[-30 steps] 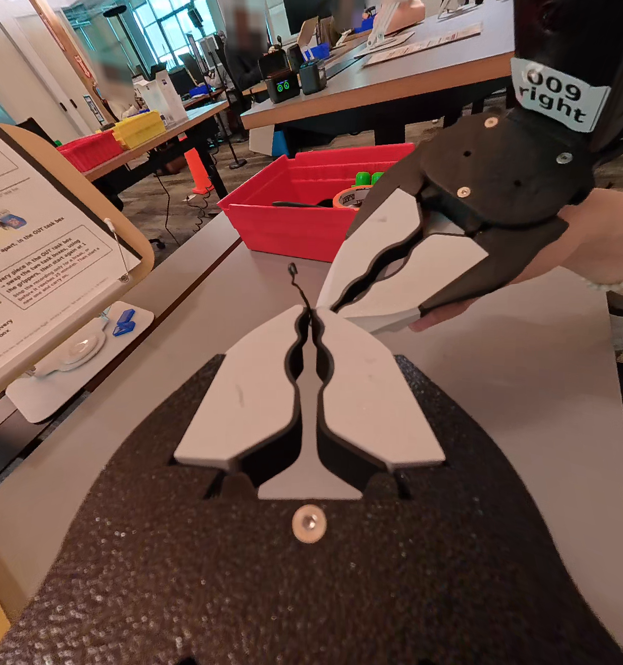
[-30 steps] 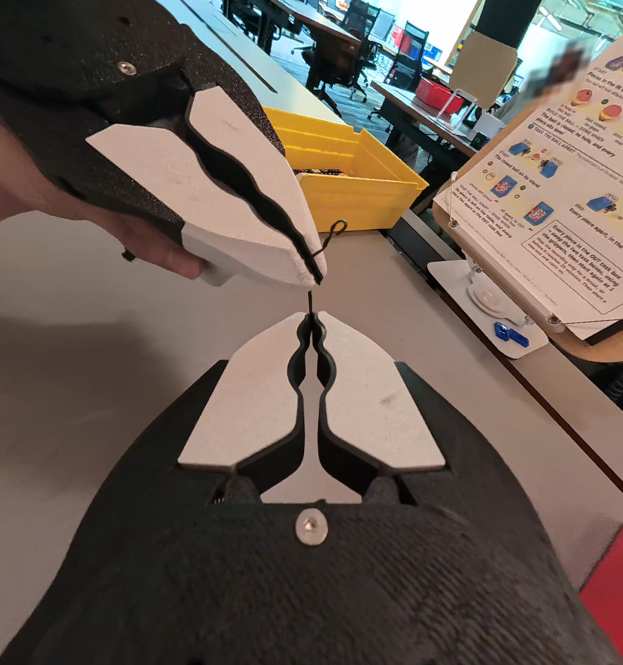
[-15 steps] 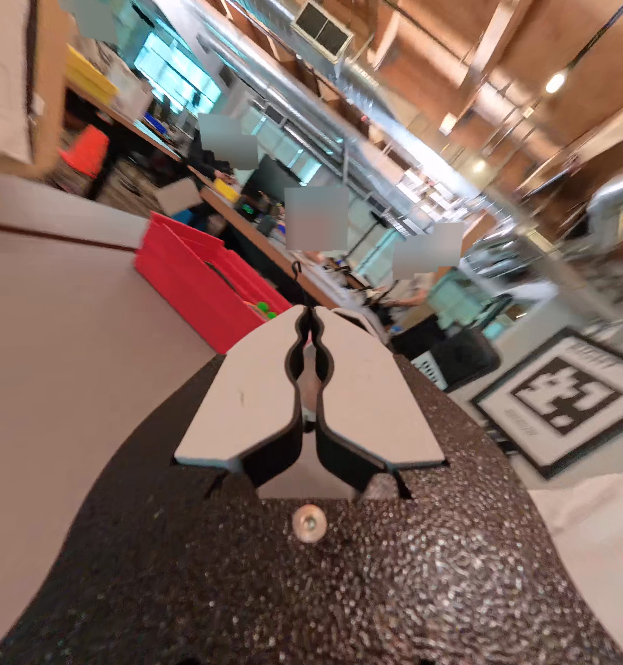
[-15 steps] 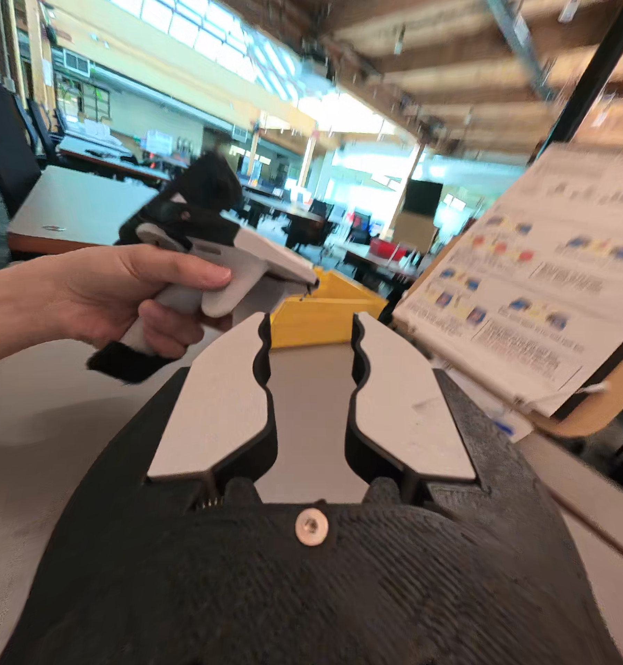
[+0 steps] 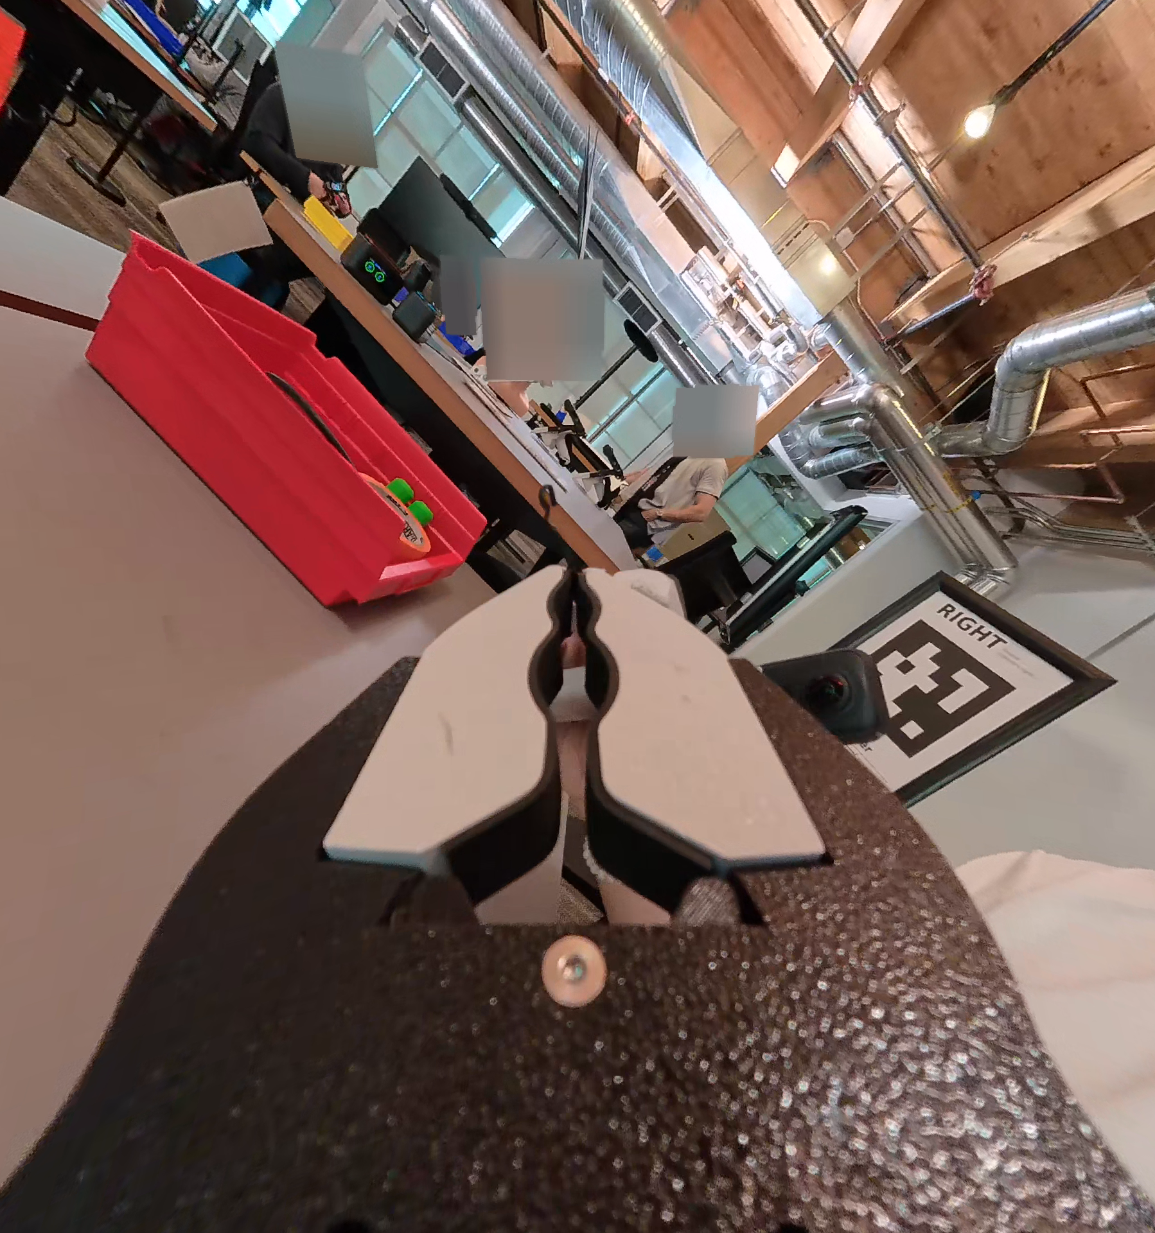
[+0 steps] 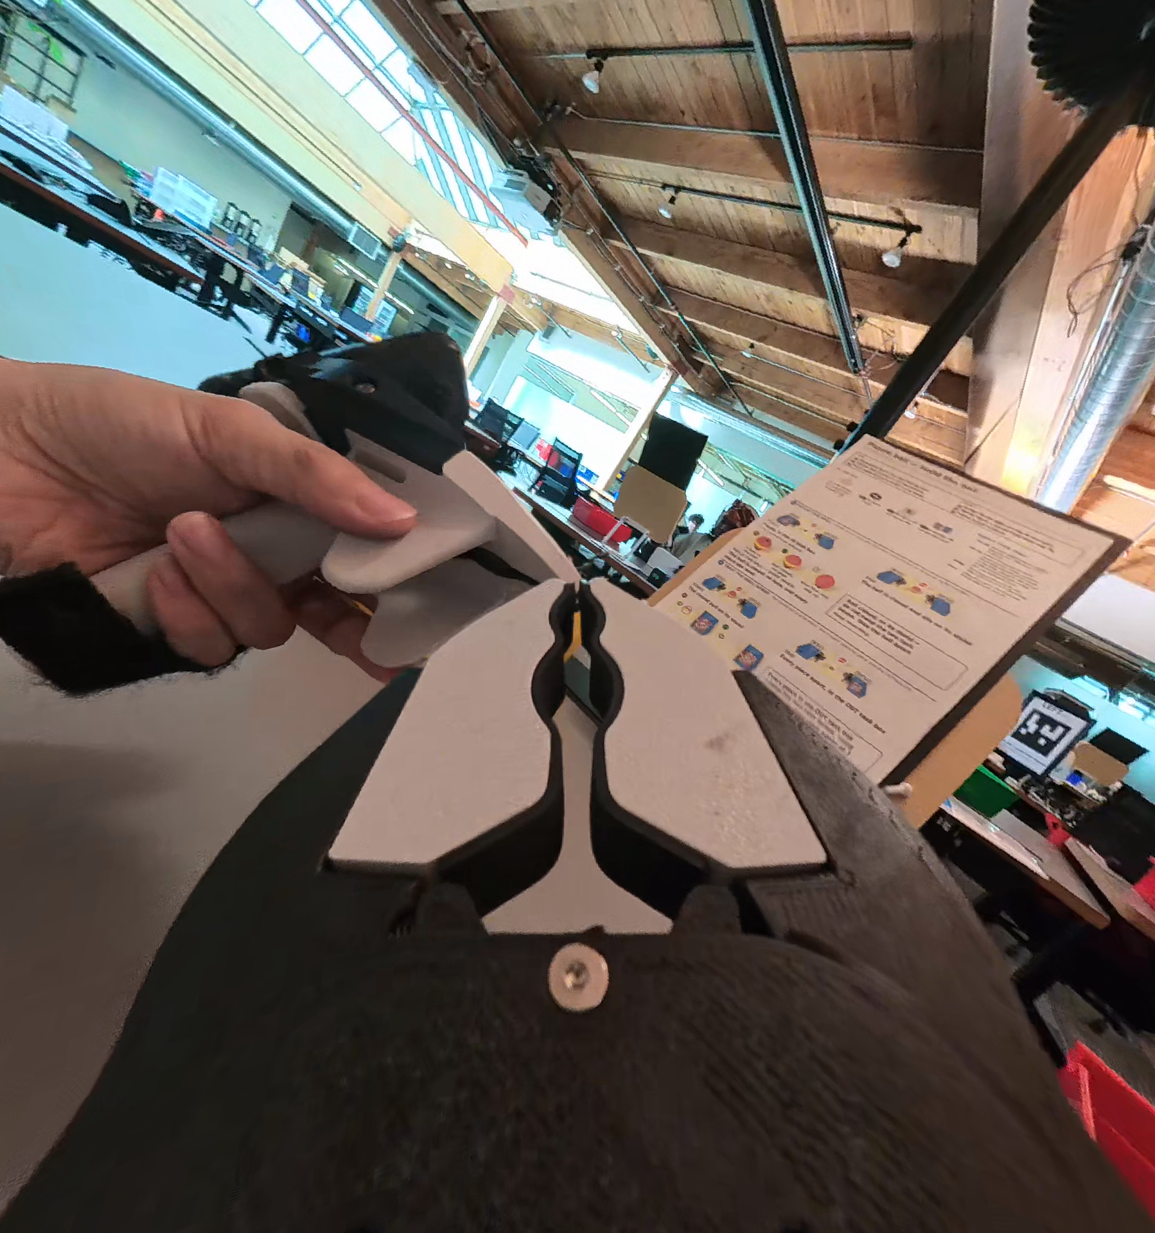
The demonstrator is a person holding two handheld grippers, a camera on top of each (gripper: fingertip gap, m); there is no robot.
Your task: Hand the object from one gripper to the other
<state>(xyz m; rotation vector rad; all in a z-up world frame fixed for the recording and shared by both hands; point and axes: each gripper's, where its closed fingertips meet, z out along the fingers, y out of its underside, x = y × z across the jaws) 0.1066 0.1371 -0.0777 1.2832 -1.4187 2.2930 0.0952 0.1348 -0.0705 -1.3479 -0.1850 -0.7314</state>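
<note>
Just thin blk wire (image 5: 557,530), looped tip.

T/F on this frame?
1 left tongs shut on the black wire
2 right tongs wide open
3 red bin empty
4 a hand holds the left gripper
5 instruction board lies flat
1. True: the left tongs pinch the black wire, and its loop sticks out.
2. False: the right tongs are shut, tips against the left tongs.
3. False: the red bin holds a tape roll and green caps.
4. True: a hand grips it.
5. False: the instruction board stands tilted.
</note>
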